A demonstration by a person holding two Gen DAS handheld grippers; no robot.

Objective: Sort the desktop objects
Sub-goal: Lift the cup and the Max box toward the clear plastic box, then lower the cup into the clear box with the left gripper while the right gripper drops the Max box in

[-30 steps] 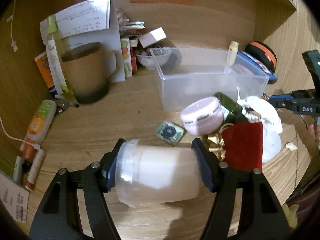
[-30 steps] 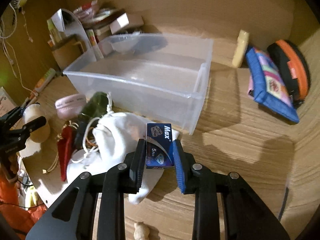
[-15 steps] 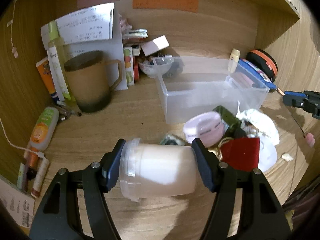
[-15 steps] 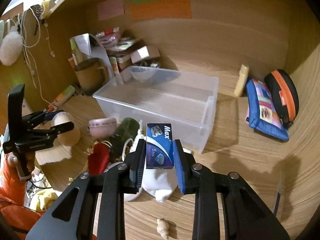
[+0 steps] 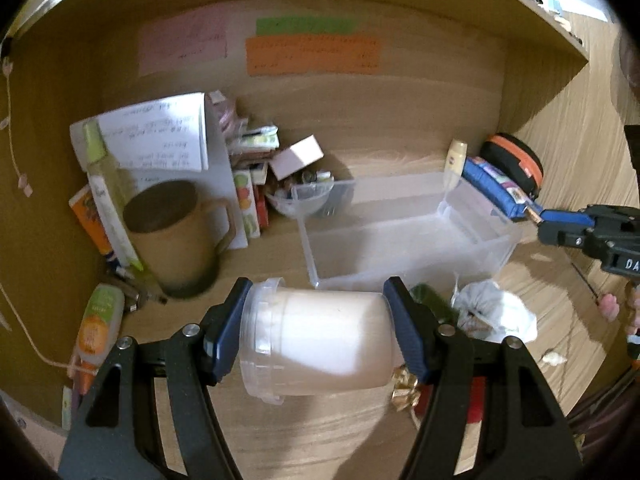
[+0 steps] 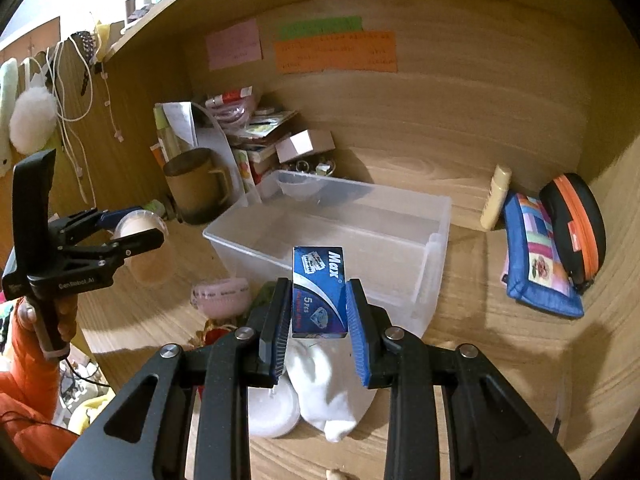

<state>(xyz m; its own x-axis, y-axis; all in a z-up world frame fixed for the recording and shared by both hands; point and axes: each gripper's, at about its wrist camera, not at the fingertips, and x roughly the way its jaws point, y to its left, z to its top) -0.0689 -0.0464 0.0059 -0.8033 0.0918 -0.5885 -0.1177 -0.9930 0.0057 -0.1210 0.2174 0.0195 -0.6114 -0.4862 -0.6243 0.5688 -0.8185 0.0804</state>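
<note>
My left gripper (image 5: 320,332) is shut on a white plastic jar (image 5: 316,344) lying sideways between its pads, lifted above the desk. In the right wrist view the same jar (image 6: 138,228) shows at the left in that gripper (image 6: 128,228). My right gripper (image 6: 318,312) is shut on a small blue "Max" blade box (image 6: 318,292), held upright above a white sock (image 6: 332,392). A clear plastic bin (image 6: 436,232) stands empty just beyond both grippers, also seen as the clear bin (image 5: 496,248) in the left wrist view.
A brown mug (image 5: 176,232), papers and small boxes crowd the back left. A pink round tin (image 6: 220,296), a white drawstring bag (image 5: 496,316) and a red pouch (image 5: 472,408) lie before the bin. A blue pouch (image 6: 536,260) and orange-zip case (image 6: 576,228) sit right.
Both grippers have risen from the desk with their loads, so the bin and back wall now show lower and farther. The grips have not changed.
</note>
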